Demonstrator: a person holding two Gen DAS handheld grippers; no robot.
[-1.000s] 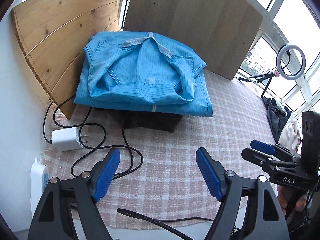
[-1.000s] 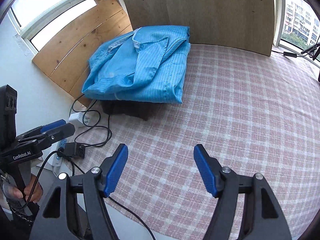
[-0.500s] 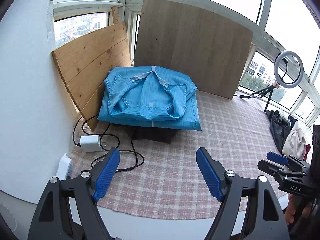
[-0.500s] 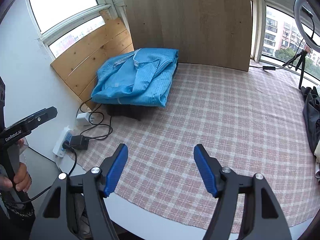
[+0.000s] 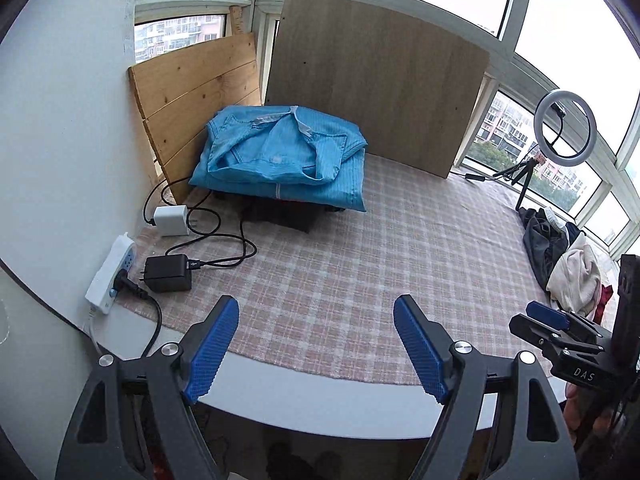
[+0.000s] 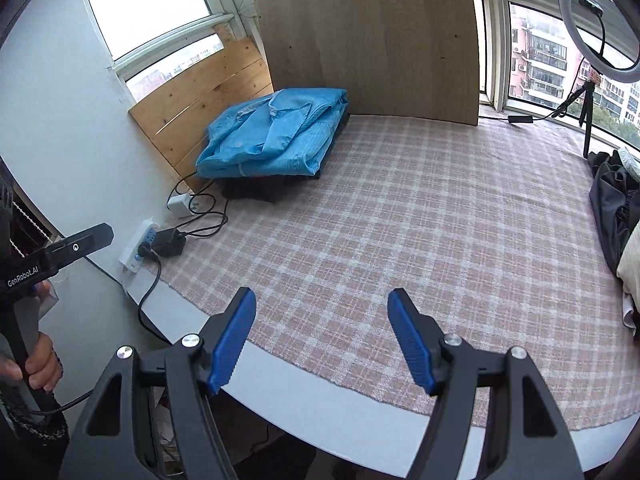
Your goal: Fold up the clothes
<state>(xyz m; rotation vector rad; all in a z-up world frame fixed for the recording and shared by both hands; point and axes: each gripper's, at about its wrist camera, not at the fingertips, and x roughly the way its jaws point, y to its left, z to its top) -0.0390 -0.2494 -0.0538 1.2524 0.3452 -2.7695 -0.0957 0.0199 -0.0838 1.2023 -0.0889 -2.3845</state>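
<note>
A folded blue striped garment (image 5: 280, 156) (image 6: 276, 140) lies on a dark stack at the far left corner of the checked tablecloth (image 5: 360, 272) (image 6: 420, 232). My left gripper (image 5: 316, 344) hangs open above the table's near edge, with nothing between its blue pads. My right gripper (image 6: 322, 338) is open too, over the near edge and far from the garment. In the left wrist view the right gripper (image 5: 560, 332) appears at the right border. In the right wrist view the left gripper (image 6: 60, 252) shows at the left border, held by a hand (image 6: 40, 364).
A heap of dark and cream clothes (image 5: 560, 256) (image 6: 616, 216) lies at the table's right side. A white power strip (image 5: 110, 272), a black adapter (image 5: 168, 274), a white charger (image 5: 172, 220) and cables sit at the left edge. Wooden boards (image 5: 376, 80) lean at the back; a ring light (image 5: 564, 128) stands far right.
Both grippers have pulled back and risen away from the blue garment, which now looks smaller and farther. The table's near edge, power strip and clothes heap have come into view.
</note>
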